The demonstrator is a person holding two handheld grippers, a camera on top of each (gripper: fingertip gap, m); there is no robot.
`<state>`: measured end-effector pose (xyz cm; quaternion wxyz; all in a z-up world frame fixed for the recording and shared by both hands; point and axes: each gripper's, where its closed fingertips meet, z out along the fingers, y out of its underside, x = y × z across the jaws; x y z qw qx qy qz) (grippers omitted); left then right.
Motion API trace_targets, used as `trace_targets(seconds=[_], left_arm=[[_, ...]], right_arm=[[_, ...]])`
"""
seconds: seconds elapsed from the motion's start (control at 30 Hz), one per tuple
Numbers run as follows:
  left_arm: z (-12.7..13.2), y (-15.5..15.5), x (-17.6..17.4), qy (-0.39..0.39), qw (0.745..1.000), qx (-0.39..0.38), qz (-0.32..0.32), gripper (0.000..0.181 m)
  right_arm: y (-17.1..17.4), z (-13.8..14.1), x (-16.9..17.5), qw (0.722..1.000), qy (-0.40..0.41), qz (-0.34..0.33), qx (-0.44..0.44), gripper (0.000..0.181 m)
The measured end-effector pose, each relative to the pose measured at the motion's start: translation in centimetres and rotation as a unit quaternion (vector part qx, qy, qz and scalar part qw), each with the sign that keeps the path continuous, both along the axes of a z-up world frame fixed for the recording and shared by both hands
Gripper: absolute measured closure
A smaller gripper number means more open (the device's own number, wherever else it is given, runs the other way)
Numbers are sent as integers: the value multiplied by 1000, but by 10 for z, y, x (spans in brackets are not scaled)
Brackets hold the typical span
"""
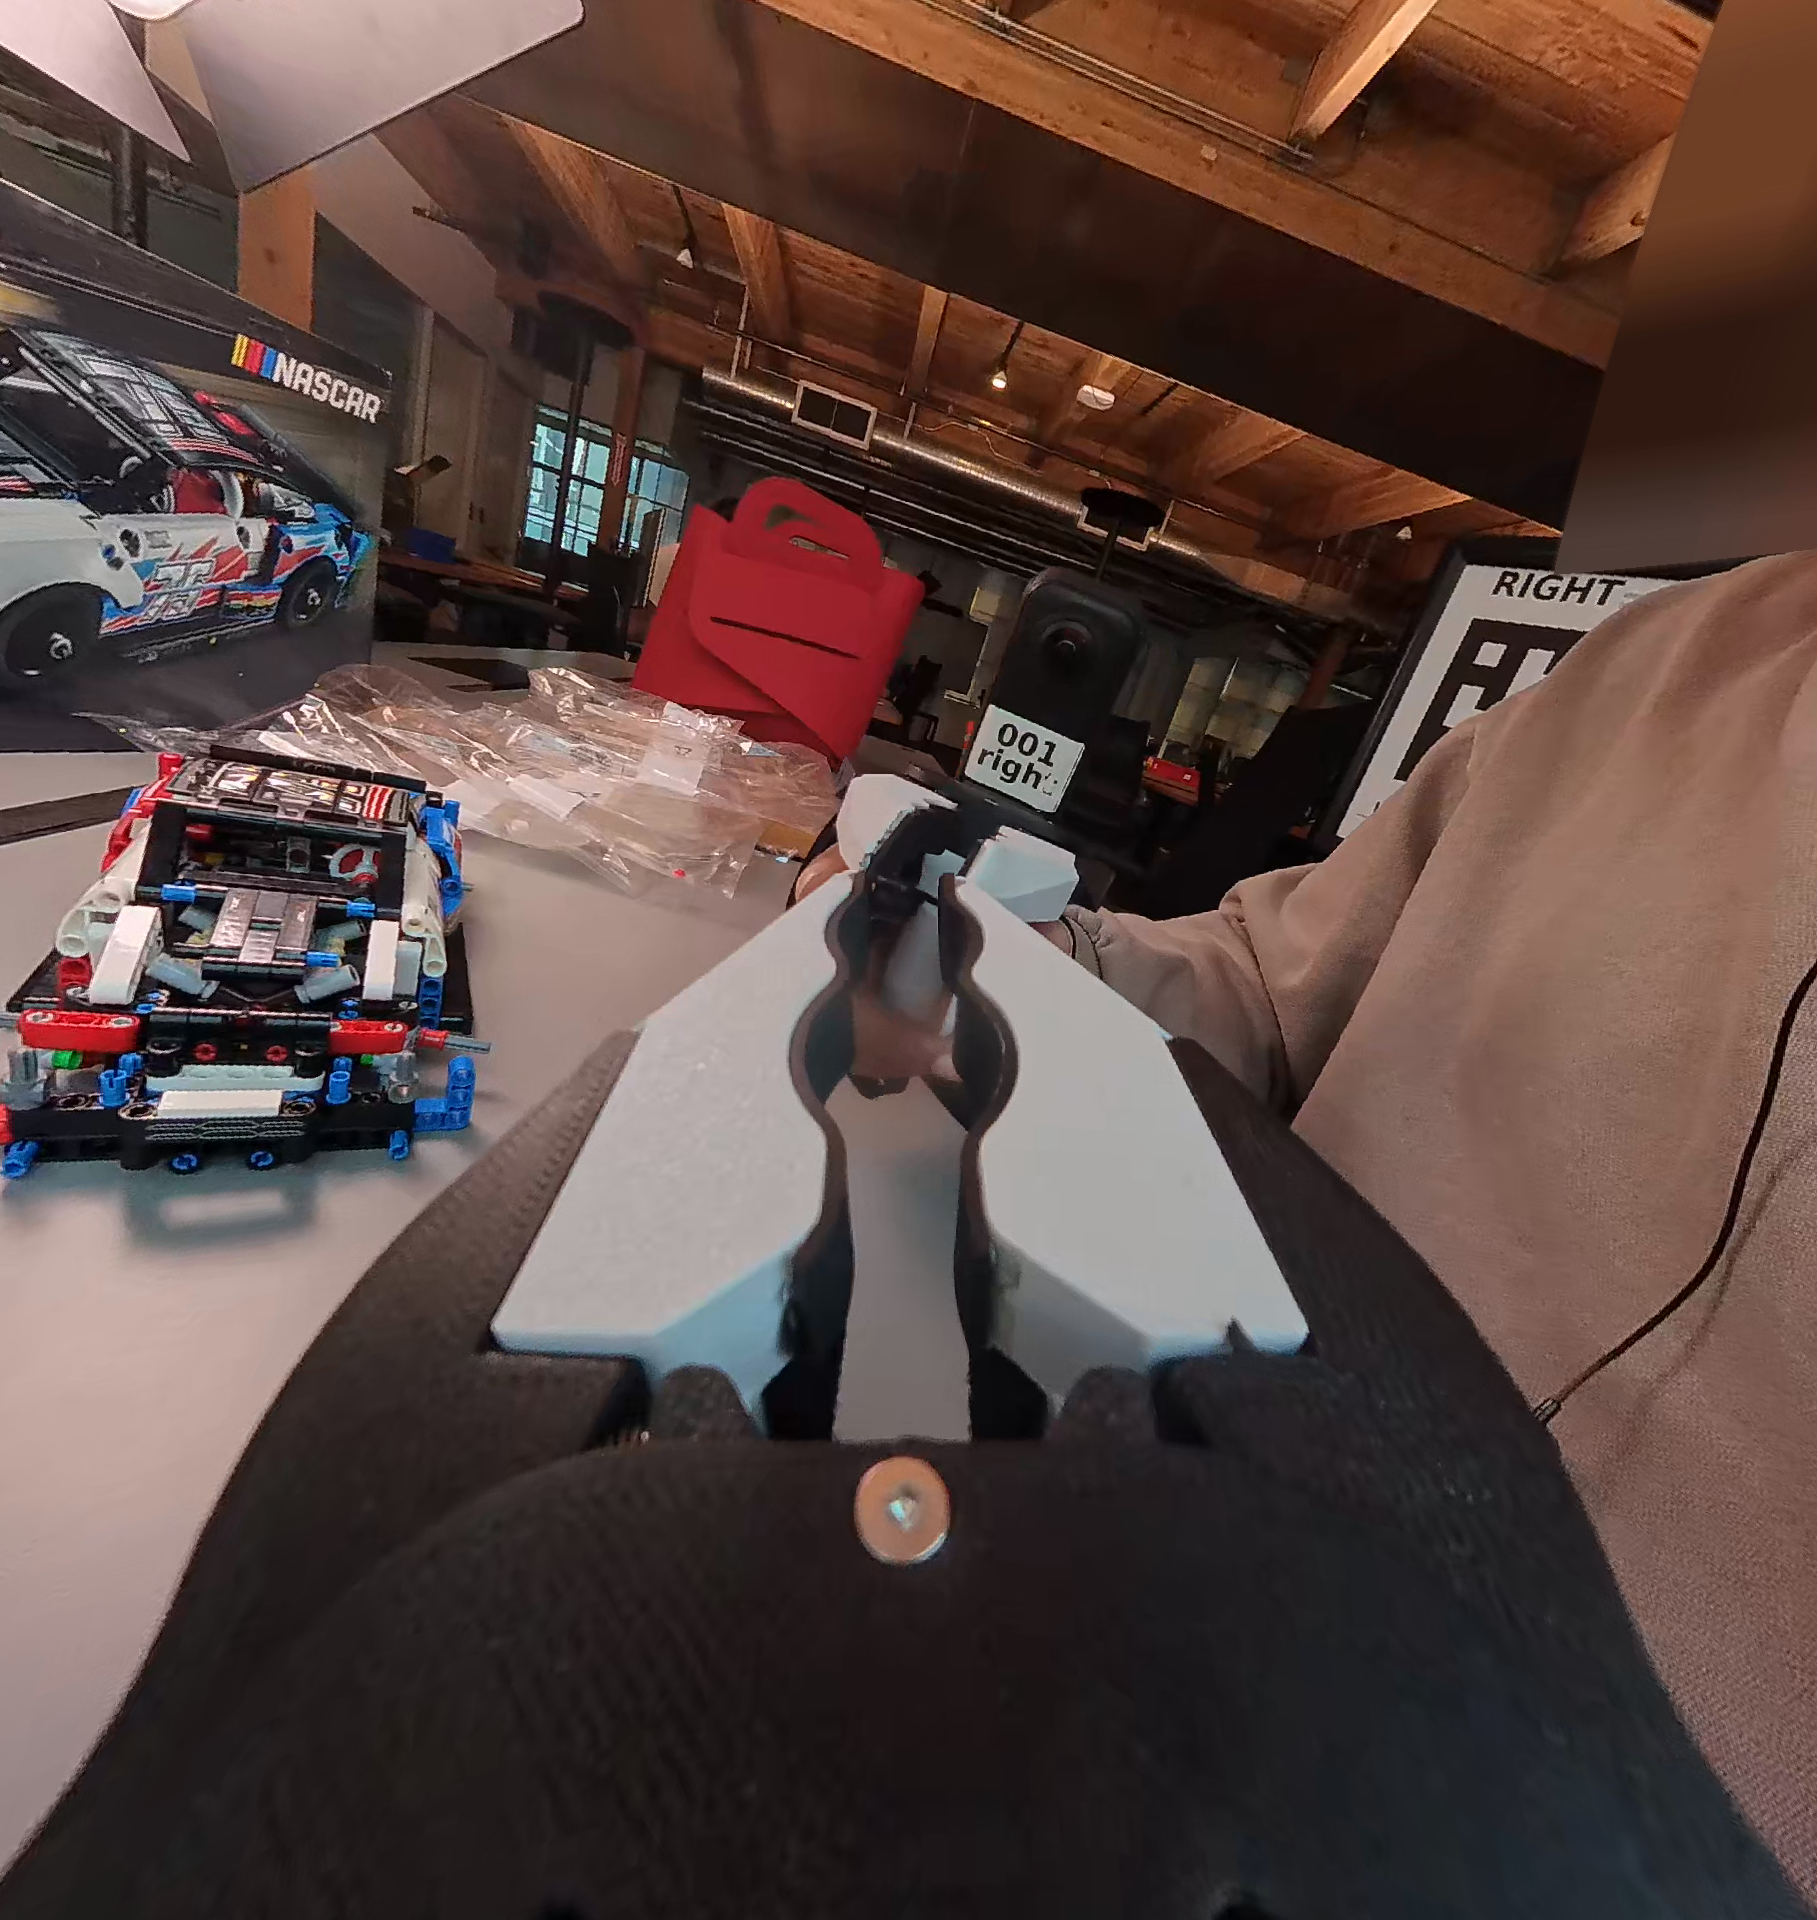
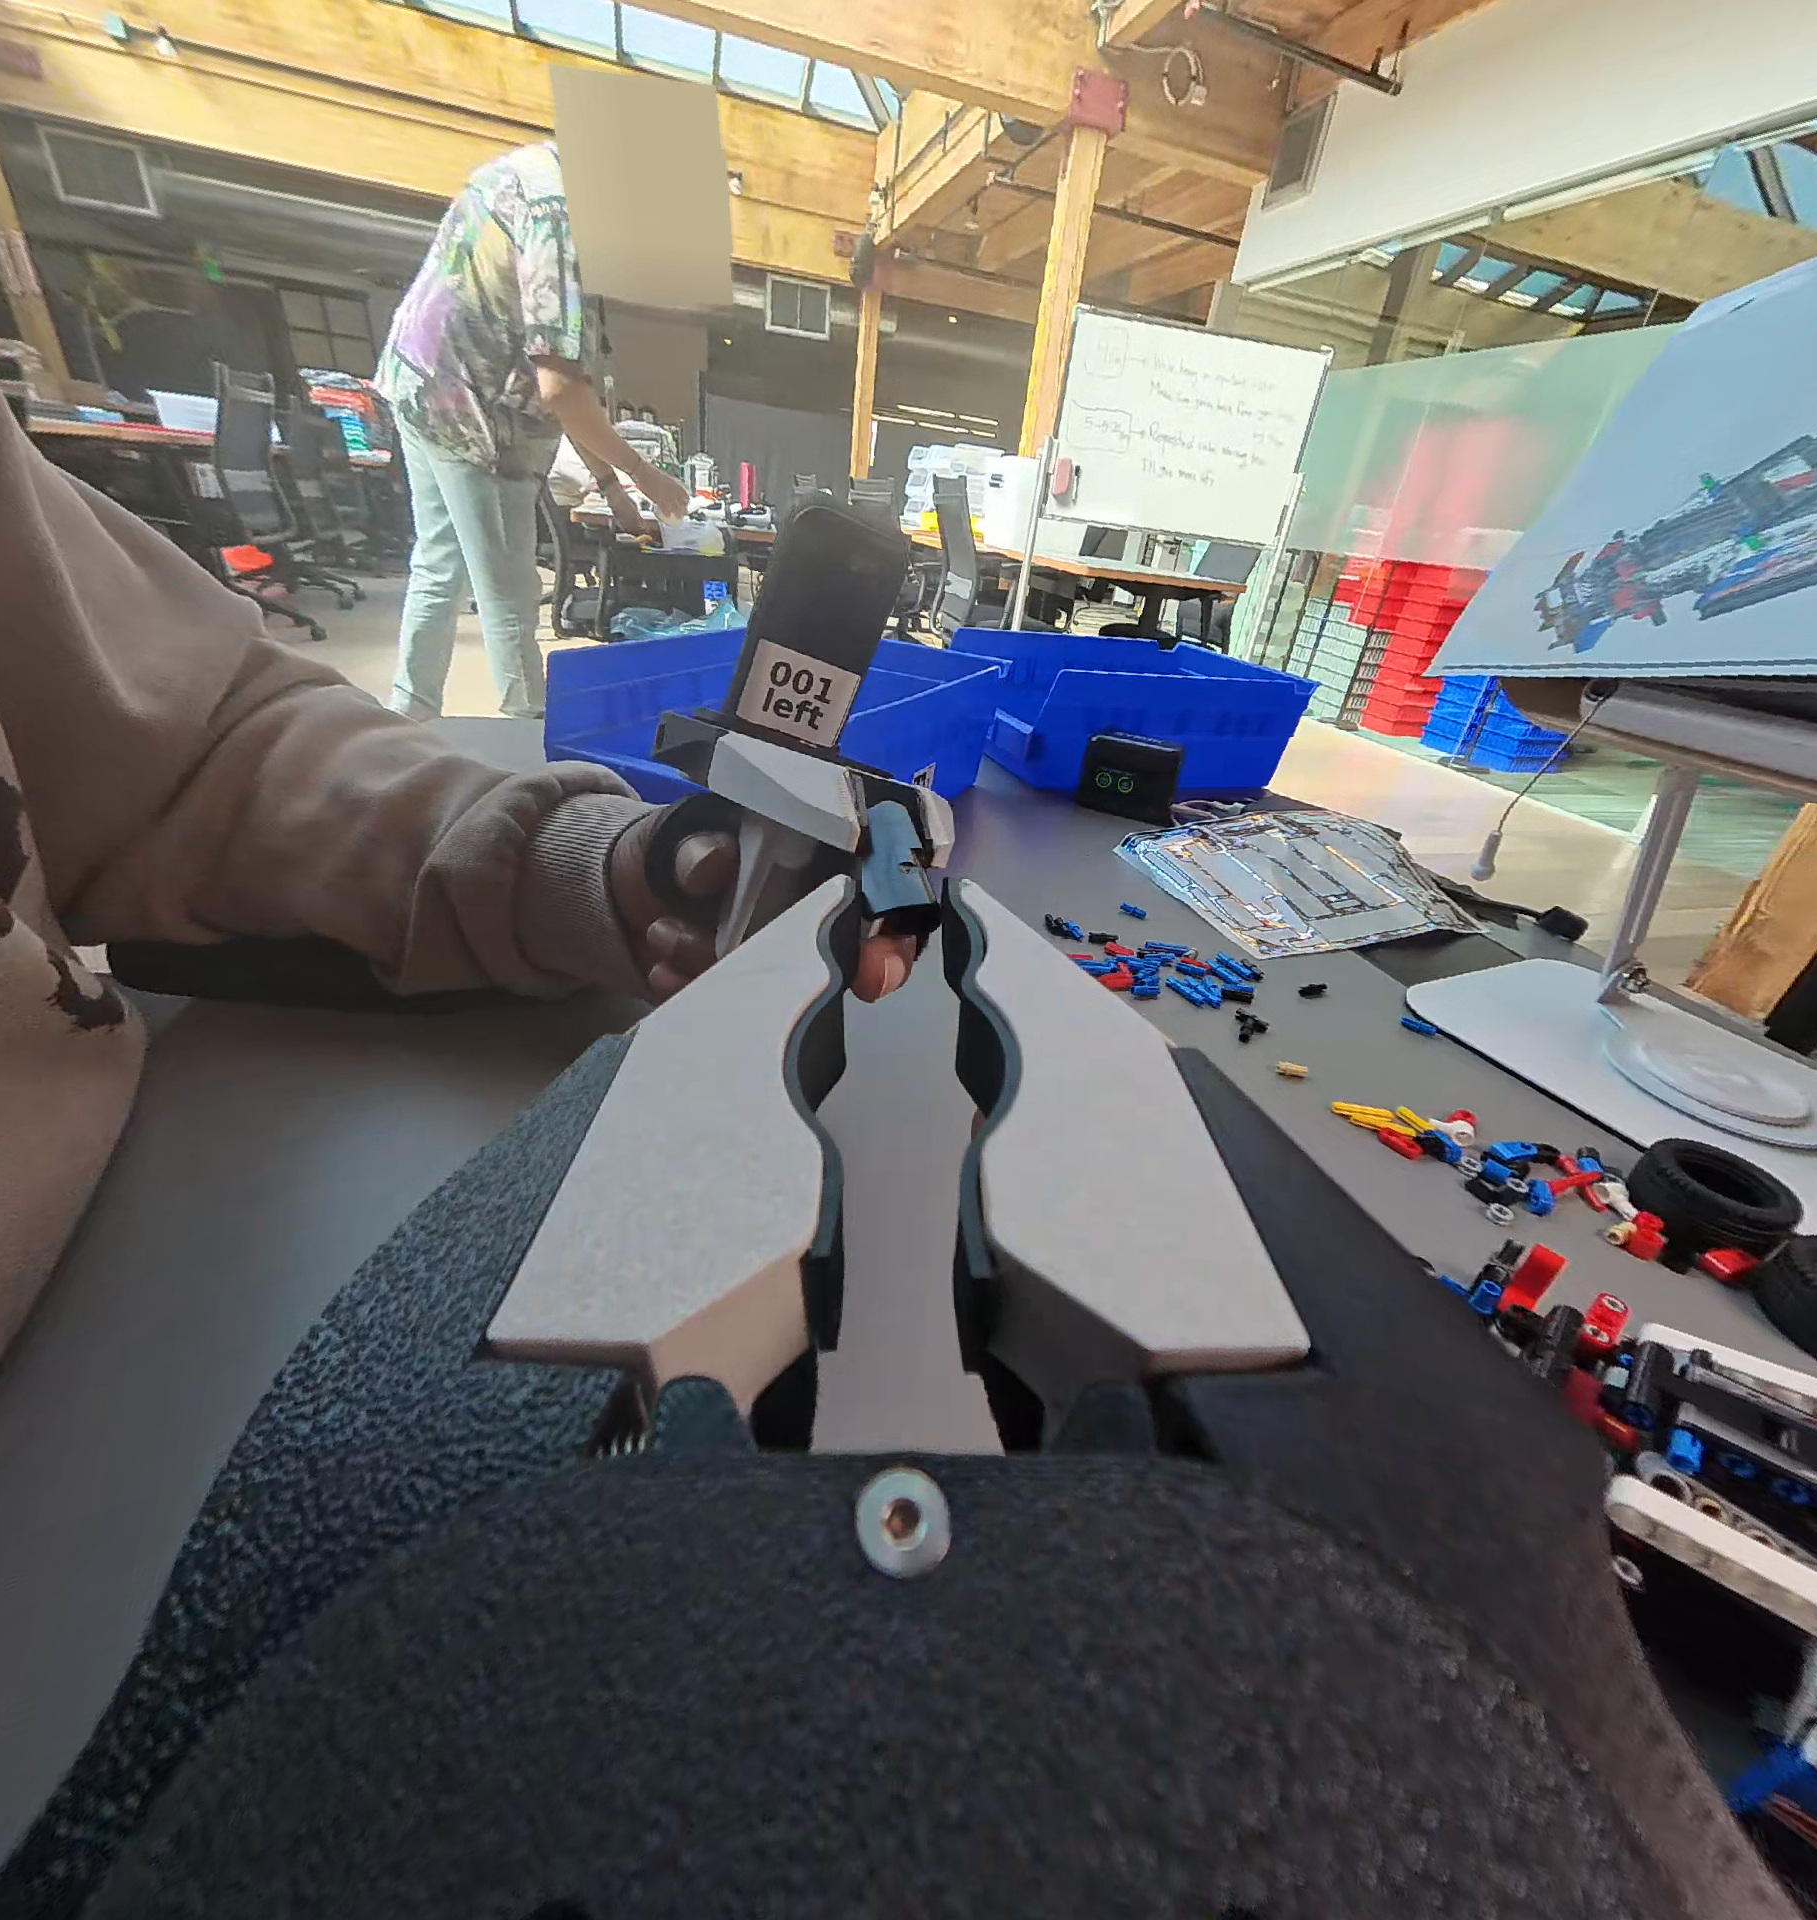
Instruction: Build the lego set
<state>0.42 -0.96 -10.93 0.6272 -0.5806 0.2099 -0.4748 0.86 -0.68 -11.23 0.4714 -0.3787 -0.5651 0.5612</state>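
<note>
Basically, both tongs were held up over the grey table [image 1: 208, 1351], tip to tip. The left gripper [image 1: 902, 888] was clenched on a small black lego piece [image 2: 896, 862]. The piece's long axis ran along the left fingers, and its free end pointed at the right gripper [image 2: 899, 904]. That one was released: its tips sat either side of the free end with gaps showing, apparently not touching. The part-built car model [image 1: 249, 966] sat flat on the table, off to the left gripper's left side. Its long axis ran away from the left wrist camera toward the set box [image 1: 156, 499]. Loose blue and red pins [image 2: 1164, 971] and black tyres [image 2: 1714, 1195] lay to the right.
</note>
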Motion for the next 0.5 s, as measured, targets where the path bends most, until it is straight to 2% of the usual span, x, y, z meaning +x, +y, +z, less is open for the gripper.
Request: trace_targets(seconds=[0.2,0.33,0.5], left_arm=[[-5,2,0,21,1000,-7,5,170],[-13,4,-5,70,997,-4,17,154],[-25,6,-11,148,988,7,37,152]], right_arm=[[2,-4,0,1000,-11,4,11,168],[8,-9,1,999,-20,-8,37,168],[10,-21,0,996,-43,-10,73,168]])
